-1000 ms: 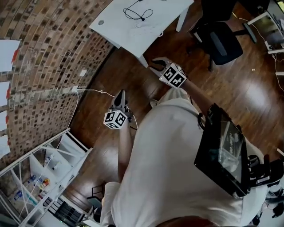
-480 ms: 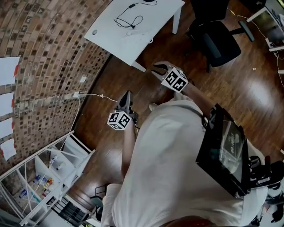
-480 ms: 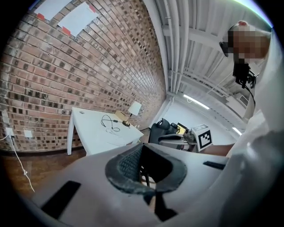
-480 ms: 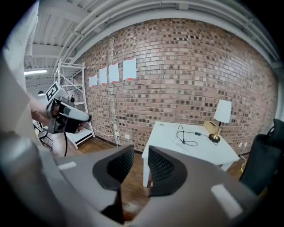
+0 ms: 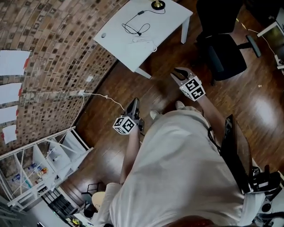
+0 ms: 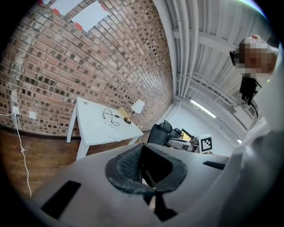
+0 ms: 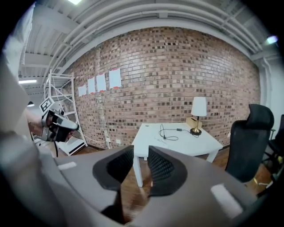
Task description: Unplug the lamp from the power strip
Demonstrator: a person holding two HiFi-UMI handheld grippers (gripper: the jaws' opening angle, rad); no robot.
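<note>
My left gripper [image 5: 134, 102] is pressed together on nothing; my right gripper [image 5: 177, 74] is part-spread and empty. Both hang over the wood floor [image 5: 111, 119], short of the white table [image 5: 117, 42]. On the table a black cord [image 5: 132, 27] loops toward the lamp [image 5: 157, 4] at the far edge; I cannot make out the power strip from here. Best plan: step in, trace the cord to its plug, steady the strip with the left, then pull the plug body straight out with the right, never the cord.

Light: dim indoors; a ceiling strip light [image 6: 202, 109] glows.
Glare: pale sheen on the floor [image 5: 259, 104].
Edges: fisheye bending, black corners.
</note>
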